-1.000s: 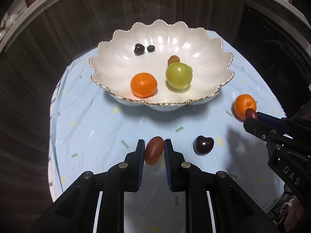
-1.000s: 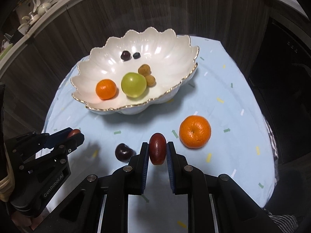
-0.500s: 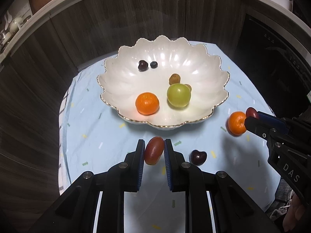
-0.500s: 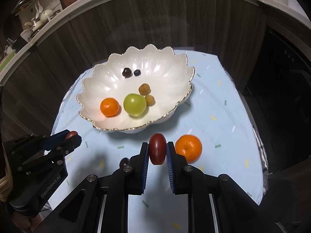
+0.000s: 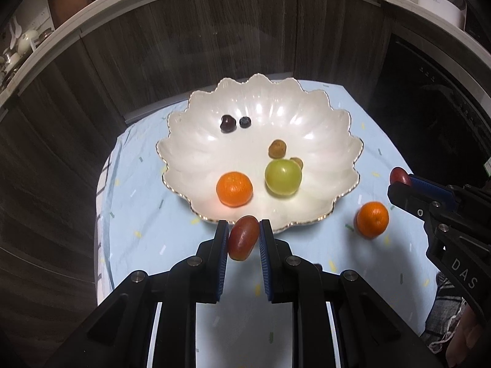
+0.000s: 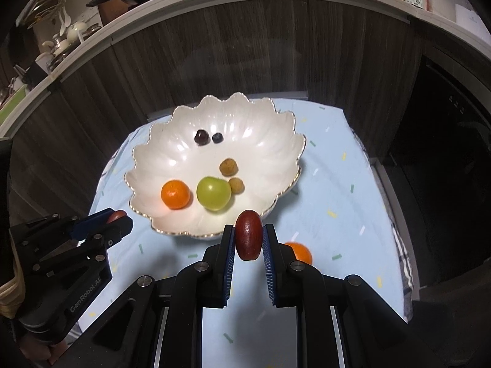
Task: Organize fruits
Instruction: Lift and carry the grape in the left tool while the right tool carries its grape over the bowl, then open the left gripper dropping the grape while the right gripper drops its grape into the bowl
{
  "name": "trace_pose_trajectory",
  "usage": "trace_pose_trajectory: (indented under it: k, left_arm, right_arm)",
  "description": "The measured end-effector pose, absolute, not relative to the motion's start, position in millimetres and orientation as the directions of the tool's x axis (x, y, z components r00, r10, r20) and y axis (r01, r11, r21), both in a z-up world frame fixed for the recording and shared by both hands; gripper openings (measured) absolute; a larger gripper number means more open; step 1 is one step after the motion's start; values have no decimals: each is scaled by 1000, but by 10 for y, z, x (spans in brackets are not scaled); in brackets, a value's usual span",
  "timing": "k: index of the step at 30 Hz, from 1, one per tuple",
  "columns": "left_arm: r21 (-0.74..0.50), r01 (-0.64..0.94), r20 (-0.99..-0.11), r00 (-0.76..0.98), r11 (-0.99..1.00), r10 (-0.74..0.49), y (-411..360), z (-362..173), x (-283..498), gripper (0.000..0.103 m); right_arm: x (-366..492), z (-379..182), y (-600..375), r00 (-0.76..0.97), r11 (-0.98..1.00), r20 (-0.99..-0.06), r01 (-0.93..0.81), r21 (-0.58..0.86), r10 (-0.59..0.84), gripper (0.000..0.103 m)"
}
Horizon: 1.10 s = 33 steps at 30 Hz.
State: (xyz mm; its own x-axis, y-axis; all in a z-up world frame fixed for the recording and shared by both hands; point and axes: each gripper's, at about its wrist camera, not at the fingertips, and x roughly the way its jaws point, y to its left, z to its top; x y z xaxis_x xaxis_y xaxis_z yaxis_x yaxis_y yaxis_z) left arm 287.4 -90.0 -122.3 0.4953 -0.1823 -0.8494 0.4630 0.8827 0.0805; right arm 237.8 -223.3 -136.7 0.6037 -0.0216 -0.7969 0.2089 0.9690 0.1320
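Note:
A white scalloped bowl sits on a light blue cloth. Inside it lie an orange, a green fruit, two small brown fruits and two dark berries. My left gripper is shut on a reddish oval fruit, held in the air over the bowl's near rim. My right gripper is shut on a dark red oval fruit, also lifted near the rim. Another orange rests on the cloth.
The blue cloth covers a small table in front of dark wood cabinets. A dark appliance stands to the right. A countertop with bottles and kitchenware runs along the top. A person's hand shows at the lower right.
Both grippers have risen with their fruits, so the bowl and table look smaller and lower. The dark cherry on the cloth has slipped behind the left gripper's fingers.

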Motion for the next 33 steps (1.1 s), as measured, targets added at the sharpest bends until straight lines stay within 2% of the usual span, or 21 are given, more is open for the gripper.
trace_pose_trajectory:
  k: [21,33]
  left_arm:
    - [66,443,-839,510,894,-190,-1044,-1150,3281,21]
    - [41,463,-870,452,885,-196,-1168,-1418,3414,21]
  right_arm:
    - [2799,-1281,-2438,623,972,-782,206,117,-38,19]
    - [3013,-1448,-2549,591,970,-806,213,118,-31,19]
